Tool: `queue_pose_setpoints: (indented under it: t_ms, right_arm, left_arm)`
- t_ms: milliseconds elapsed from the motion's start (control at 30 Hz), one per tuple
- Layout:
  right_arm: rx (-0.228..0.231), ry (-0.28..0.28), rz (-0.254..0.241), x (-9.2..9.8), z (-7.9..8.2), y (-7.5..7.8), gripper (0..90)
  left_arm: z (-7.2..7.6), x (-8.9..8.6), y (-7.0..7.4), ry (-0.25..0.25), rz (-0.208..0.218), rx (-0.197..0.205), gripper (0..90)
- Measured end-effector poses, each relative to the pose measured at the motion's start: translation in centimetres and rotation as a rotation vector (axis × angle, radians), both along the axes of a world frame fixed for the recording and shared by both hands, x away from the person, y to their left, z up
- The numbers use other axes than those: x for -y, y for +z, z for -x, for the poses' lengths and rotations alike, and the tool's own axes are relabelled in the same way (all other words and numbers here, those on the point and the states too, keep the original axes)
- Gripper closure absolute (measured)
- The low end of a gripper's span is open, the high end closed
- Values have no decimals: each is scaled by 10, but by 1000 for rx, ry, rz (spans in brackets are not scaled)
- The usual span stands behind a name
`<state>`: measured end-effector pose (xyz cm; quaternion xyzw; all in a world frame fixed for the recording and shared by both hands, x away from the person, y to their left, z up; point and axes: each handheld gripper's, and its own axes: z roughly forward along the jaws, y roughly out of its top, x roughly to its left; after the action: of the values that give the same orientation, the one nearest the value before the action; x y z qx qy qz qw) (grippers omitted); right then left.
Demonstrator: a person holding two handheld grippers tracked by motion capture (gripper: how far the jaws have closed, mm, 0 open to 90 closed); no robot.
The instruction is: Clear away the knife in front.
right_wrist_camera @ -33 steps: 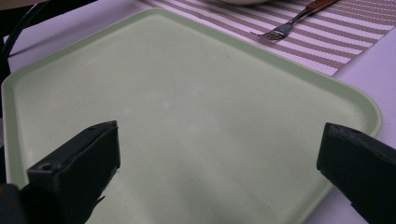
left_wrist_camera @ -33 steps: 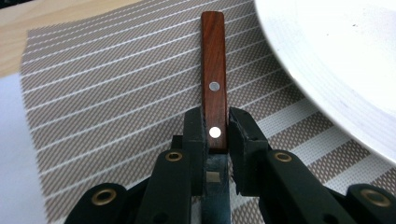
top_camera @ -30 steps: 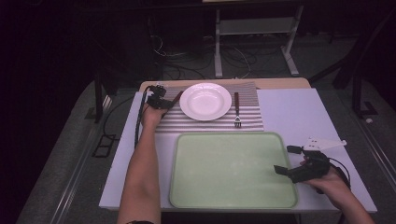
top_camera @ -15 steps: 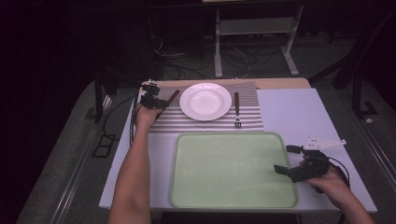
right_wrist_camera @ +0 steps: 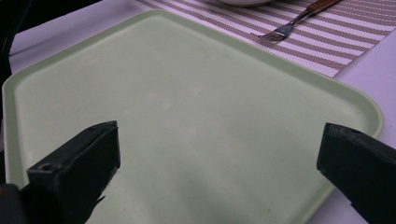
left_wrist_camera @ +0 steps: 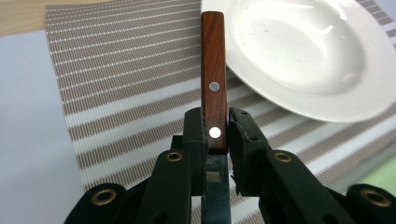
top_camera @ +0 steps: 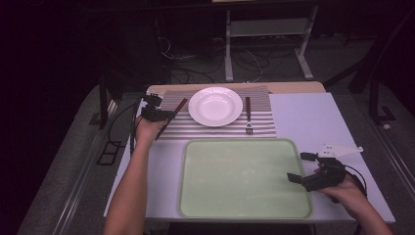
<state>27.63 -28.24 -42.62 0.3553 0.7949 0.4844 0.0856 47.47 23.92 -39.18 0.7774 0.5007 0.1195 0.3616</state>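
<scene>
Knife (left_wrist_camera: 213, 88) now lifted in left gripper (left_wrist_camera: 215, 133)

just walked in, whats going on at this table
A person works with a gripper in each hand. The left gripper has its fingers shut on a wooden-handled knife, held above the striped placemat beside the white plate. The right gripper hangs open over the empty green tray. A fork lies right of the plate.

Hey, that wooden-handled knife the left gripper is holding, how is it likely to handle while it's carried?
The knife looks stiff: its riveted wooden handle stands straight out from the left gripper without sagging. The polished wood may be a bit slippery, so it could pivot between the pads. Gripped at the handle's blade end, with the blade behind, it probably balances fairly well.
</scene>
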Motion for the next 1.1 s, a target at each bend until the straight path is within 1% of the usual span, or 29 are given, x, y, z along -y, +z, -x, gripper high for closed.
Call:
queue_pose_setpoints:
  t_ms: [67,167,367,500,567,600,733,933,1033,1100]
  right_arm:
    - [1,-2,2,0,0,0,0]
    - [1,-4,3,1,0,0,0]
    - [2,-6,5,0,1,1,0]
    - [2,-7,6,1,1,1,0]
    - [3,-9,4,1,2,1,0]
    - [0,-11,4,2,2,1,0]
    - [3,-12,3,2,2,1,0]
    - [4,-11,4,2,2,2,0]
    - [5,-10,5,2,3,2,0]
    - [5,-11,5,2,3,2,0]
  left_arm:
    - [8,1,1,-9,7,5,773]
    - [19,4,2,-26,44,10,773]
    - [44,16,9,-60,33,36,773]
    - [62,25,11,-87,45,43,773]
    - [70,30,11,-107,32,45,773]
    - [75,33,10,-109,34,46,773]
    - [90,44,8,-152,33,45,773]
    - [108,64,7,-204,38,47,773]
    - [117,73,4,-217,40,46,772]
    - [123,78,0,-221,51,39,772]
